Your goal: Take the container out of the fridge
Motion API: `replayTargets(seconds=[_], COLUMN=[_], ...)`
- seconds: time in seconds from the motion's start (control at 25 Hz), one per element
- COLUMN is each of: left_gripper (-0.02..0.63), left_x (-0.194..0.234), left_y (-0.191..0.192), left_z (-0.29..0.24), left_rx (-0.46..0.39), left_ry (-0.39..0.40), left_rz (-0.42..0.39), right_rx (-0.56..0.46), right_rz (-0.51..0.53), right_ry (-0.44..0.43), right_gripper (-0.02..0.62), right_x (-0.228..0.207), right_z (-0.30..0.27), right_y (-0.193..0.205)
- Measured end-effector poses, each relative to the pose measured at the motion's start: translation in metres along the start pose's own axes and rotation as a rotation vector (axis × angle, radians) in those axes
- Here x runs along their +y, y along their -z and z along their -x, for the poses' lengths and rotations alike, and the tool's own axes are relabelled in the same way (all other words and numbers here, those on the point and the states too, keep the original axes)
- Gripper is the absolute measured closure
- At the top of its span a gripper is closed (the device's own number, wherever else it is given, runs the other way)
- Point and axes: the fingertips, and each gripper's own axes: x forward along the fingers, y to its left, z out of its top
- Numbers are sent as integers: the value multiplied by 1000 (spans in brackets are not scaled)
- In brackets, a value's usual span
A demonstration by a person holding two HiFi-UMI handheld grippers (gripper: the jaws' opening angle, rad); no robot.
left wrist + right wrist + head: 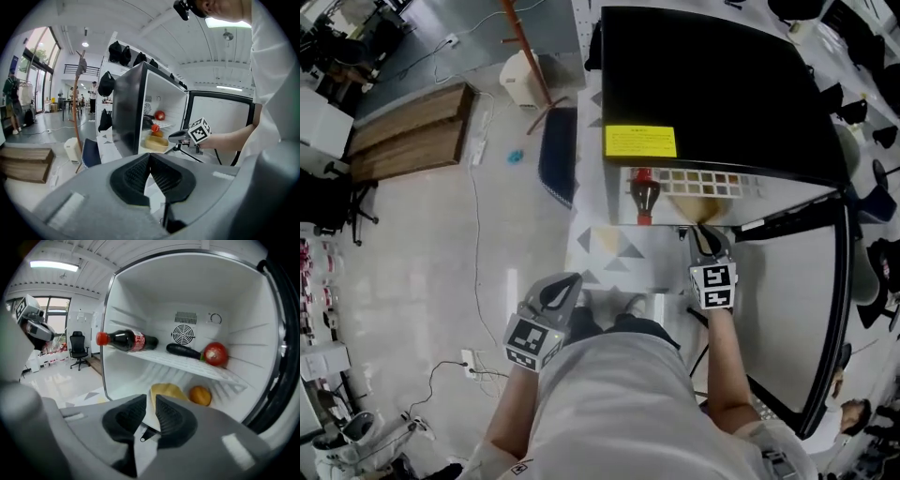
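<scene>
One step looks done: the fridge (136, 291) stands open. You've yet to grasp the container (168, 391) on its floor; your right hand-held gripper (151, 401) is barely parted and empty, your left hand-held gripper (149, 158) closed.

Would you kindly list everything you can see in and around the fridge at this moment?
fridge: one, black outside, white inside, door open
cola bottle: one, dark, red cap, lying on the shelf
tomato: one, red, shelf, right end
dark vegetable: one, blackish, shelf, beside the tomato
container: one, yellow, fridge floor
orange fruit: one, orange, right of the container
left tongs: one, grey, shut, empty
right tongs: one, grey, slightly open, empty, facing the container
</scene>
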Motion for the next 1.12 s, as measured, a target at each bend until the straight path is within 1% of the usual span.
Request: replayTargets(seconds=[0.04, 0.16, 0.32, 0.48, 0.68, 0.92, 1.0, 1.04, 1.08, 1.12], left_gripper=[597, 597, 597, 597, 597, 597, 597, 597, 597, 597], left_x=[2, 6, 11, 19, 24, 28, 29, 29, 29, 30], left_y=[2, 7, 15, 21, 30, 36, 36, 35, 35, 35], left_z=[4, 14, 27, 38, 48, 53, 53, 52, 52, 51], left_rx=[0, 8, 22, 34, 50, 56, 55, 52, 50, 47], left_ry=[-18, -63, -104, -141, -174, -193, -192, -191, -190, -188], left_rz=[7, 19, 30, 49, 67, 76, 80, 82, 83, 83], right_rx=[15, 58, 123, 193, 222, 284, 288, 288, 287, 289], right_rz=[21, 74, 145, 198, 214, 243, 252, 252, 250, 249], right_ry=[-5, -24, -42, -35, -36, -41, -31, -28, -29, -32], right_gripper=[537, 532, 494, 489, 489, 491, 530, 538, 574, 574], right_x=[0, -1, 3, 3, 4, 3, 2, 2, 3, 5], right_z=[-6, -25, -45, -59, -77, -85, -84, -83, -82, -80], right_y=[3, 13, 27, 40, 52, 65, 64, 63, 62, 61])
